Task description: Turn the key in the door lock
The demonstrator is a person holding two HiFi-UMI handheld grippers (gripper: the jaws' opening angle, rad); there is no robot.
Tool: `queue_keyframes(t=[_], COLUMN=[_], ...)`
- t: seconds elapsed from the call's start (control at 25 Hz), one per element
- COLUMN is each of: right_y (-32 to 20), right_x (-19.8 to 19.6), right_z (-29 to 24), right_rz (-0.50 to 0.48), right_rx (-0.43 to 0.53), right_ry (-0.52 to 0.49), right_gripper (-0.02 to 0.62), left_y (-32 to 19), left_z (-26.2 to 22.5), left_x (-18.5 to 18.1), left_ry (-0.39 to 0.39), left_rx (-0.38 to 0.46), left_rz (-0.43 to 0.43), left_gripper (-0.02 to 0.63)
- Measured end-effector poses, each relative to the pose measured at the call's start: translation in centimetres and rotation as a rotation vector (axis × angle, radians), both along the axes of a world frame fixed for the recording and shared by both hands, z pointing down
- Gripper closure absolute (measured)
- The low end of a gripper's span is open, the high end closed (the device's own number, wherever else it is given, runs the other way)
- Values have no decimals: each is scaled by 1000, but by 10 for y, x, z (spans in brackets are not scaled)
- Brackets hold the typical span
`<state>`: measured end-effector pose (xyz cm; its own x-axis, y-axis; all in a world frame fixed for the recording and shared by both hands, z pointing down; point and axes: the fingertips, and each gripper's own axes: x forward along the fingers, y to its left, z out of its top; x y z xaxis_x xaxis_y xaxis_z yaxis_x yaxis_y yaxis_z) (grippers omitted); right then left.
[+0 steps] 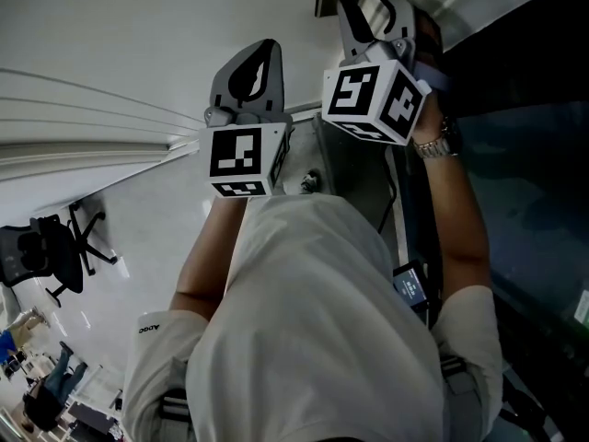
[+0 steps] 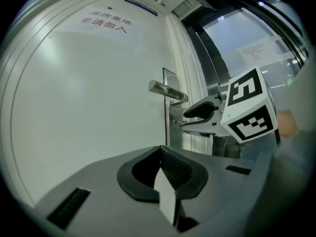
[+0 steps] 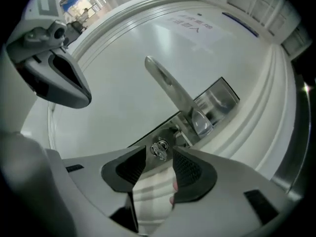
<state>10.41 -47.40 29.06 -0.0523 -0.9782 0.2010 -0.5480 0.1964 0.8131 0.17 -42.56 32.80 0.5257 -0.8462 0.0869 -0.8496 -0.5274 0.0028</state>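
A small silver key [image 3: 159, 149] sits in the lock of a metal plate [image 3: 217, 100], below the lever handle [image 3: 170, 90] of a white door [image 2: 89, 107]. My right gripper [image 3: 159, 156] is open, its two black pads on either side of the key without pressing on it. The left gripper view shows the same jaws [image 2: 183, 120] level at the key [image 2: 176, 123], under the handle [image 2: 168, 92]. My left gripper [image 2: 160, 154] is held shut and empty, back from the door and left of the lock. In the head view both grippers, left [image 1: 248, 72] and right [image 1: 368, 12], reach forward.
Red writing is printed high on the door. A metal frame and glass panel [image 2: 222, 58] run along the door's right side. Behind me stand an office chair [image 1: 55, 247] and people farther off [image 1: 37, 376]. The hand on the right gripper wears a watch [image 1: 437, 145].
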Motion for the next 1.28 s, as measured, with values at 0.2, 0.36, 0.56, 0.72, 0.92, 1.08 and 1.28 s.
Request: queue_keyframes(t=[0.2,0.36,0.56,0.72,0.92,1.08,1.28], right_y=[-7,-12,-12,-10,-13,-6,-8], right_x=[-6,-10,-4,1,4,6,8], right_z=[6,7,3,1,2,-2,-8], right_rz=[12,18,48,72,88,106,105], right_rx=[-3,1,23,42,36,4,-53], right_ry=[150,170,147,128,30,-168,-558], right_gripper=[433,491,534,572,577,578,578], left_y=[-1,-5,-5,-3,-7,-1,-3], left_z=[2,3,2,0,3,2,1], left_x=[-1,0,-1,0,1,1,-1], left_ry=[-4,-8,-6,-7,-7,-4,-3], left_rx=[-5,-7,-5,-6,-9,-8,-12], left_rz=[-4,-4,-10,-8,-5,0,0], left_gripper=[597,597,597,597,597,597,597])
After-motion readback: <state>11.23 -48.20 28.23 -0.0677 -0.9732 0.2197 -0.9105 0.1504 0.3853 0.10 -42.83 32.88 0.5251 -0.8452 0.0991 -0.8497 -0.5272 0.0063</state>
